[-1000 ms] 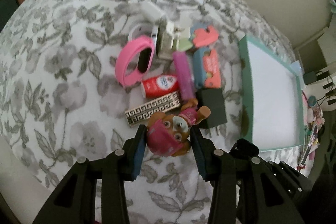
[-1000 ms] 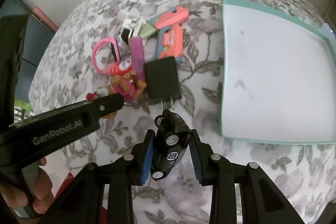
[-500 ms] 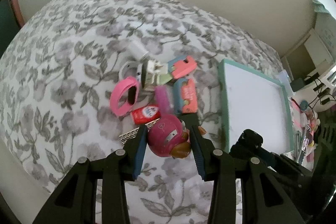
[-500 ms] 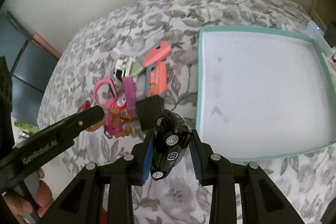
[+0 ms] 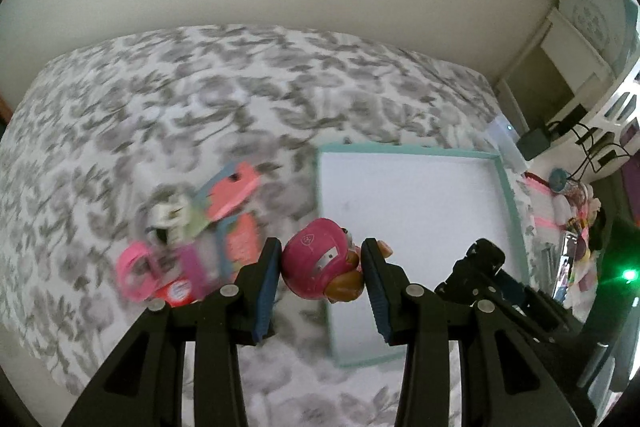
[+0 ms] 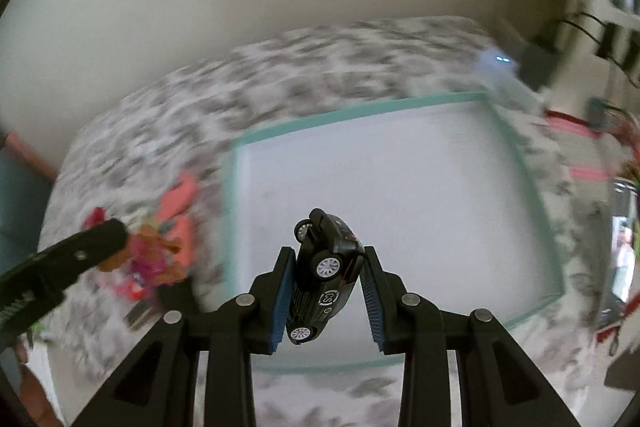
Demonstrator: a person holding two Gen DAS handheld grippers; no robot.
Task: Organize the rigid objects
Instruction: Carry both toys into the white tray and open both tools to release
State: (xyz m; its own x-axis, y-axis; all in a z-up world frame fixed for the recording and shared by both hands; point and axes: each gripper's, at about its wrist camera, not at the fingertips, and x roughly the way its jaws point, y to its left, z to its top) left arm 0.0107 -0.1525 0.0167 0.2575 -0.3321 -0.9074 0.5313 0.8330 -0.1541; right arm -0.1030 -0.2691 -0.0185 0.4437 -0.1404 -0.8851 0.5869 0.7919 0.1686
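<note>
**Both hand-held grippers loaded, held over the tray side of the bed**

The left hand-held gripper [image 5: 322,269] is clenched on a pup figurine [image 5: 320,263] in a pink helmet, its blue pads pressing the head from both sides; the brown muzzle points down toward 5 o'clock. The figurine is lifted clear of the bedspread [image 5: 200,87] and sits in the view right at the left rim of the teal-edged tray [image 5: 508,195], whose white floor spreads from 12 to 3 o'clock of the figurine.

At 9 to 10 o'clock of the left hand-held gripper lies the blurred pile of remaining items: a pink band [image 5: 134,275], a red can [image 5: 178,293], a purple piece [image 5: 192,263] (too smeared to name more closely), and two coral pieces with blue edging [image 5: 232,191], all touching or just beside one another on the grey floral bedspread.

The right hand-held gripper [image 6: 328,285] grasps a black toy car [image 6: 326,271], tilted nose-up with its wheels turned toward the camera. The tray's white floor fills the view behind it, and the teal rim [image 6: 236,187] runs from 9 o'clock round to 2 o'clock. The left hand-held gripper's finger [image 6: 80,251] shows at 9 o'clock, with the pile beyond it blurred.
</note>
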